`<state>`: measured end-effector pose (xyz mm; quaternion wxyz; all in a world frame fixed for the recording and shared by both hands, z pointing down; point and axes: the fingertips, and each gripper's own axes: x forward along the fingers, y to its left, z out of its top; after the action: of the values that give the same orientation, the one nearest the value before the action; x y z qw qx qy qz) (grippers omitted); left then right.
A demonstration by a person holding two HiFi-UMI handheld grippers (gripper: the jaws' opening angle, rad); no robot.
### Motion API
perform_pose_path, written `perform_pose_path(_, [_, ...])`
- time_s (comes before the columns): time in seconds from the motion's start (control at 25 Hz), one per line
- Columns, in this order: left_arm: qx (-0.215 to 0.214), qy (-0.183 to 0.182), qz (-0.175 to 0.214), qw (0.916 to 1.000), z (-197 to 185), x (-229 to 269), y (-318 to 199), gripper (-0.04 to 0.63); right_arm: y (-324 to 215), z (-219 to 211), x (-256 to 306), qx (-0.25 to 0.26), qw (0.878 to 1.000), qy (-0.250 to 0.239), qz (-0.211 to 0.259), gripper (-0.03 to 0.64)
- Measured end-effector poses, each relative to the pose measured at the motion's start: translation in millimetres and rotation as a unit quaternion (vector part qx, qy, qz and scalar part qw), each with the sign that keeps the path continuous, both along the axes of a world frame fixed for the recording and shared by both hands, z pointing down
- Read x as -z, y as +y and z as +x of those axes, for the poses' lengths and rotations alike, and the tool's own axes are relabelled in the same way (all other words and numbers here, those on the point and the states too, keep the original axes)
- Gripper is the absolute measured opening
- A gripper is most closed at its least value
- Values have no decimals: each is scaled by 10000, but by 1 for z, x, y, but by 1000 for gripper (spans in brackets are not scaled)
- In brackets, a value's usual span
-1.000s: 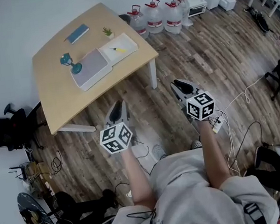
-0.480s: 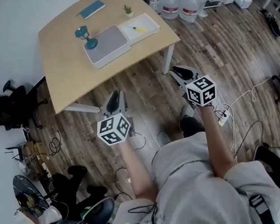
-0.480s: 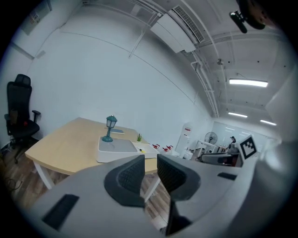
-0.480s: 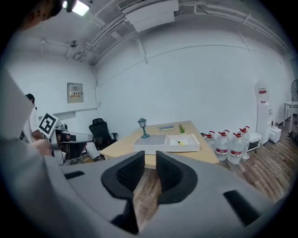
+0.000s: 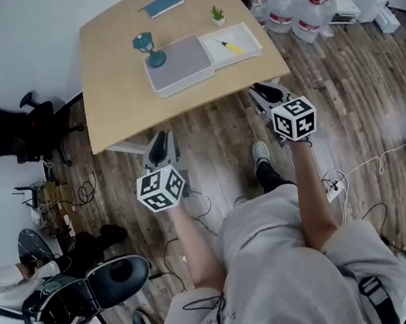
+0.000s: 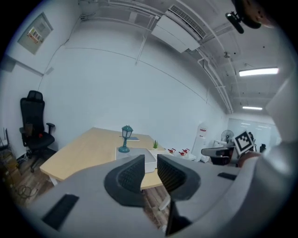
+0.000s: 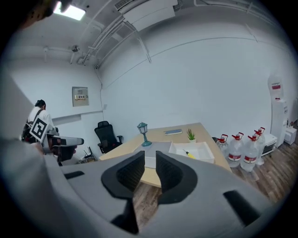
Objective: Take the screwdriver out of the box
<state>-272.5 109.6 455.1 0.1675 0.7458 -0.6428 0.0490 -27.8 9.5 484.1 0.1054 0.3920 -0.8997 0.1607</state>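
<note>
Nothing of the task looks done yet. The left gripper (image 5: 161, 139) and the right gripper (image 5: 262, 92) both hang short of the table (image 5: 116, 95), jaws slightly apart and empty. Ahead of the right gripper, well apart from it, the yellow-handled screwdriver (image 5: 231, 46) lies in the open white box (image 5: 244, 35). Its tip is too small to make out.

Screwdriver (image 5: 231, 45) tip too small; table (image 5: 116, 95) far edge cropped

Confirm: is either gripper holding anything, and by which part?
Nothing held. Left gripper and right gripper: jaws apart, empty. The screwdriver lies in the white box.
</note>
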Motion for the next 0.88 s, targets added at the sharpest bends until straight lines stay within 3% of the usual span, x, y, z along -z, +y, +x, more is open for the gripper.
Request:
perform_pose_path(0.12, [97, -336, 87, 9994, 5, 15, -31, 78, -35, -6, 14, 159, 9998, -85, 65, 77])
perform_pose_path(0.32, [189, -340, 177, 9991, 22, 28, -84, 77, -86, 2, 22, 373, 9991, 51, 198, 77])
perform_pose_path(0.56, [221, -383, -8, 9990, 45, 33, -154, 77, -168, 26, 32, 294, 9995, -100, 93, 77])
perform_pose_path(0.72, [285, -341, -84, 9990, 61, 28, -177, 77, -193, 29, 21, 447, 9990, -36, 17, 77])
perform_pose_path(0.88, [311, -654, -361, 9967, 71, 12, -192, 77, -214, 24, -1, 595, 9980, -48, -212, 77])
